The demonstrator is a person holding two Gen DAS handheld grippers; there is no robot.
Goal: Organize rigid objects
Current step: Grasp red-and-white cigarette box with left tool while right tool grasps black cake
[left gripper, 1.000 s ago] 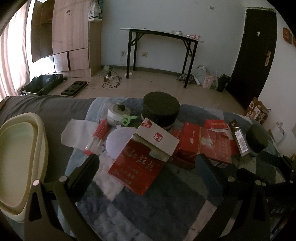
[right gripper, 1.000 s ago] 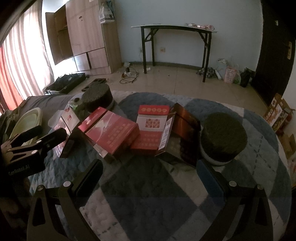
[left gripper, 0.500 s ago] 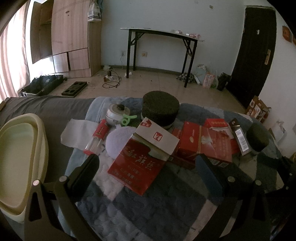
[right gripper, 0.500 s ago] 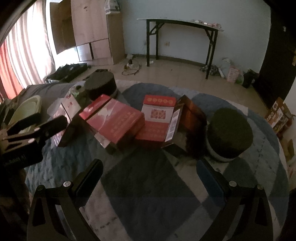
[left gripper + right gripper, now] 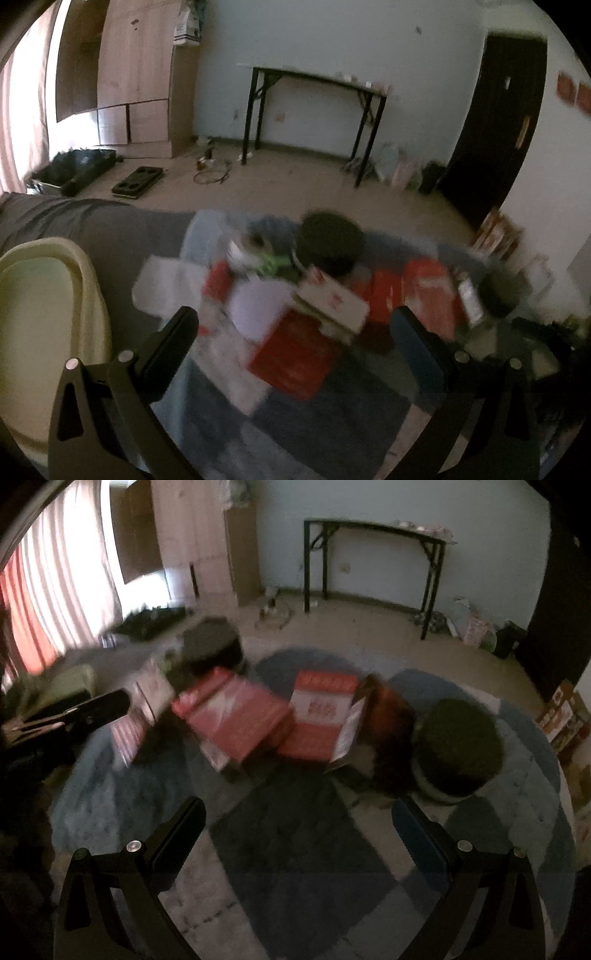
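Now both views have blurred as you pull back: your left gripper [image 5: 295, 325] and right gripper [image 5: 299, 812] stay wide and empty, the red boxes [image 5: 236, 723] untouched on the quilt [image 5: 295, 849].

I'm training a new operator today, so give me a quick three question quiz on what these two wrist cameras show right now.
1. True or false: the left gripper is shut on a red box.
2. In the right wrist view, which lies nearest the right gripper's right finger: A) the cream basin, B) the dark round container, C) the black folding table?
3. Fill in: the cream basin lies at the ___ edge of the left wrist view.

Key: 1 false, both grippers are open and empty. 2 B. 3 left.
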